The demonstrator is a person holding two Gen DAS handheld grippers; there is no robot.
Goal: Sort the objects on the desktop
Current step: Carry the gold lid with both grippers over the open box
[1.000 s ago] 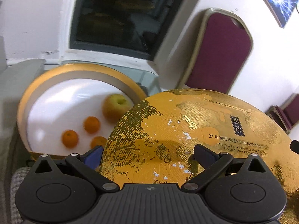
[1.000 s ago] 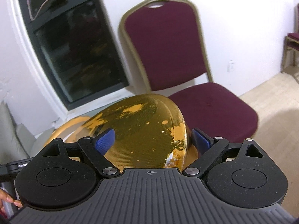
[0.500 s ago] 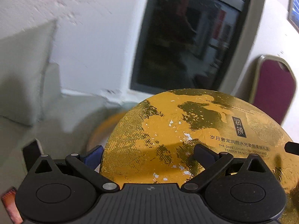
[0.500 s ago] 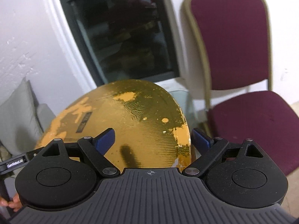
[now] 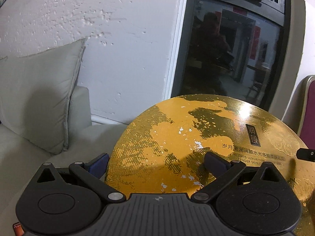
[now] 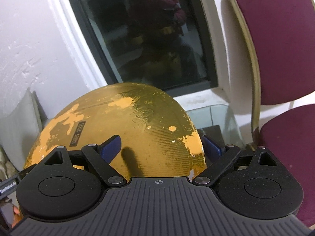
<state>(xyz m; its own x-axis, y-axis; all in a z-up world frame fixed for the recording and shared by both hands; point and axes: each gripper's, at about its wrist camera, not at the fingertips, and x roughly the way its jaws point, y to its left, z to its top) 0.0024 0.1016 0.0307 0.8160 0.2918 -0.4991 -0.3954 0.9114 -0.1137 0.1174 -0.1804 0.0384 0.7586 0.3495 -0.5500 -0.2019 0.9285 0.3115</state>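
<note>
A big round gold lid (image 5: 196, 137) with printed Chinese and English text fills the lower middle of the left wrist view. My left gripper (image 5: 156, 163) is shut on its near left part, one blue pad (image 5: 98, 165) outside the rim and the other pad (image 5: 214, 163) on the lid's top. The right wrist view shows the same gold lid (image 6: 137, 122) from its other side. There my right gripper (image 6: 161, 147) is shut on it, one pad (image 6: 111, 147) on top and one pad (image 6: 212, 147) past the right rim. The lid hangs in the air between both grippers.
A grey cushion (image 5: 39, 98) leans on a pale sofa (image 5: 17, 141) at the left, under a rough white wall. A dark window (image 6: 149, 35) is straight ahead. A maroon chair (image 6: 275, 49) stands at the right, beside a glass tabletop (image 6: 216, 114).
Both grippers carried the lid up and to the left. The open round box with the apple and oranges has dropped out of view; wall, cushion and window now fill the background.
</note>
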